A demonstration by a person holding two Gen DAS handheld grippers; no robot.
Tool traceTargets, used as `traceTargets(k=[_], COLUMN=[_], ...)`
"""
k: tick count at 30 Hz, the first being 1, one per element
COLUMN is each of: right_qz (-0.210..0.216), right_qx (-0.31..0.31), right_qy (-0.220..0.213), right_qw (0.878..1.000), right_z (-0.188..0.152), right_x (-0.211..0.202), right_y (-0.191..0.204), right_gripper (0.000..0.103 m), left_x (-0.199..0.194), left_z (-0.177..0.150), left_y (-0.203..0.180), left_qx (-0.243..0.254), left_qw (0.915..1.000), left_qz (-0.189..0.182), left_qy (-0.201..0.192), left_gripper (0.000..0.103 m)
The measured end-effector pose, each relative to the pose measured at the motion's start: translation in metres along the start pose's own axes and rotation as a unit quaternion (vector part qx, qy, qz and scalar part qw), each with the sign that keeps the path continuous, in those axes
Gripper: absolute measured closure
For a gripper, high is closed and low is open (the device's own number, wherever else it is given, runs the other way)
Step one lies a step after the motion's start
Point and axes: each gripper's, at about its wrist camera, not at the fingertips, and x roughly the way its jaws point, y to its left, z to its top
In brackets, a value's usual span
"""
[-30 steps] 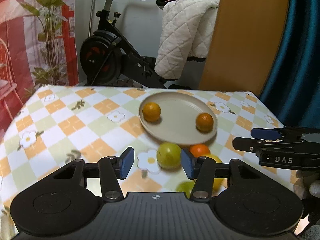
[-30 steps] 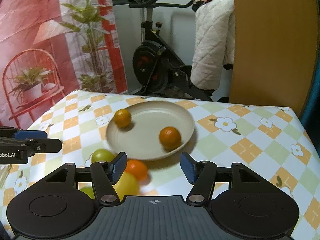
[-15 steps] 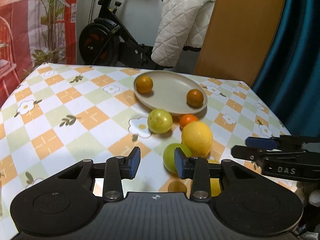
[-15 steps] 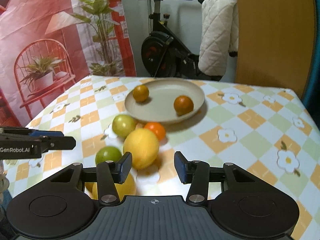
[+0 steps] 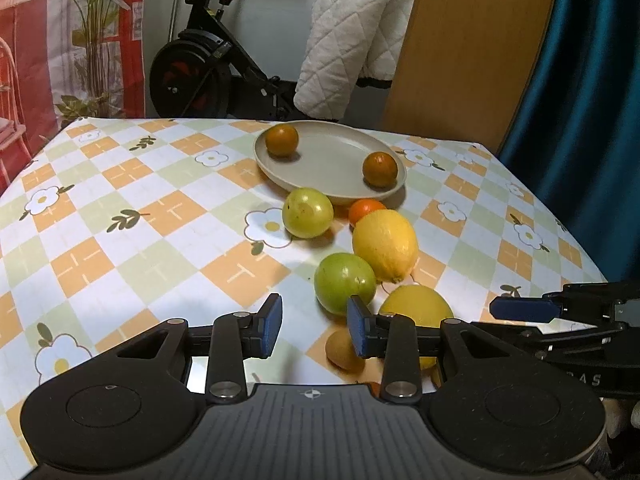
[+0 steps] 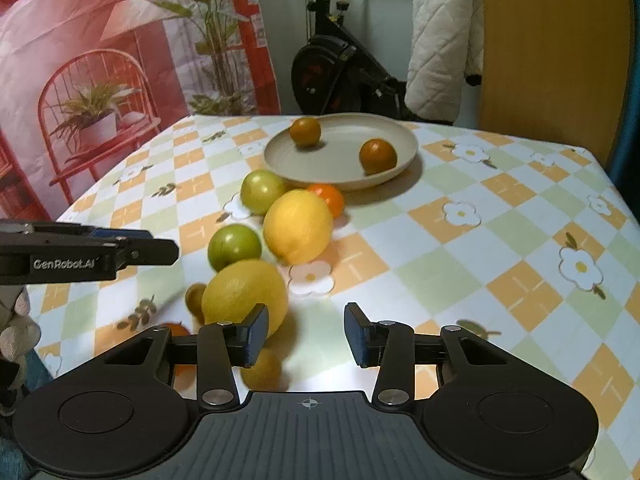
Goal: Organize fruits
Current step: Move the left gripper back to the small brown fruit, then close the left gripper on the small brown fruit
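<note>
A beige plate (image 5: 332,160) (image 6: 340,160) at the far middle of the table holds two oranges (image 5: 282,140) (image 5: 380,169). In front of it lie a yellow-green fruit (image 5: 307,212), a small orange (image 5: 366,209), a lemon (image 5: 386,245), a green fruit (image 5: 344,282), a second lemon (image 5: 416,306) (image 6: 244,294) and a small brown fruit (image 5: 340,348). My left gripper (image 5: 314,325) is open and empty, just before the green fruit. My right gripper (image 6: 306,334) is open and empty, its left finger beside the near lemon.
The table carries a checked flower cloth (image 5: 120,220). Behind it stand an exercise bike (image 5: 200,68), a quilted white blanket (image 5: 352,40) and a wooden panel (image 5: 472,48). A blue curtain (image 5: 592,120) hangs at the right. A small yellow fruit (image 6: 260,370) lies under my right gripper.
Both grippers have pulled back from the plate toward the near edge, so more loose fruit shows. The left jaws narrowed, then reopened a little. The right jaws narrowed slightly.
</note>
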Motion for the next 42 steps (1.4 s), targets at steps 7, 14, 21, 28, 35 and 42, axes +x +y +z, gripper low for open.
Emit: traceTargets(k=[7, 14, 21, 28, 35, 42], right_qz=[0.010, 0.025, 0.037, 0.041, 0.006, -0.029], right_qx=[-0.003, -0.010, -0.023, -0.025, -0.017, 0.008], right_qy=[0.019, 0.034, 0.045, 0.047, 0.038, 0.025], right_qw=[1.000, 0.999, 0.998, 0.998, 0.999, 0.999], right_z=[-0.007, -0.011, -0.013, -0.013, -0.010, -0.009], right_x=[0.003, 0.011, 0.015, 0.014, 0.009, 0.015], right_y=[0.005, 0.013, 0.021, 0.021, 0.007, -0.011], right_gripper=[0.065, 0.068, 0.076, 0.081, 0.081, 0.081], left_x=[-0.001, 0.001, 0.004, 0.008, 0.009, 0.019], left_z=[-0.003, -0.005, -0.007, -0.010, -0.011, -0.012], left_y=[0.001, 0.004, 0.003, 0.000, 0.000, -0.006], left_qx=[0.001, 0.000, 0.005, 0.014, 0.009, 0.013], left_qw=[1.0000, 1.0000, 1.0000, 0.9996, 0.9992, 0.9980], left_qz=[0.003, 0.004, -0.002, -0.013, -0.029, -0.045], left_qy=[-0.001, -0.001, 0.006, 0.020, 0.025, 0.043], left_gripper=[0.065, 0.065, 0.065, 0.065, 0.066, 0.066])
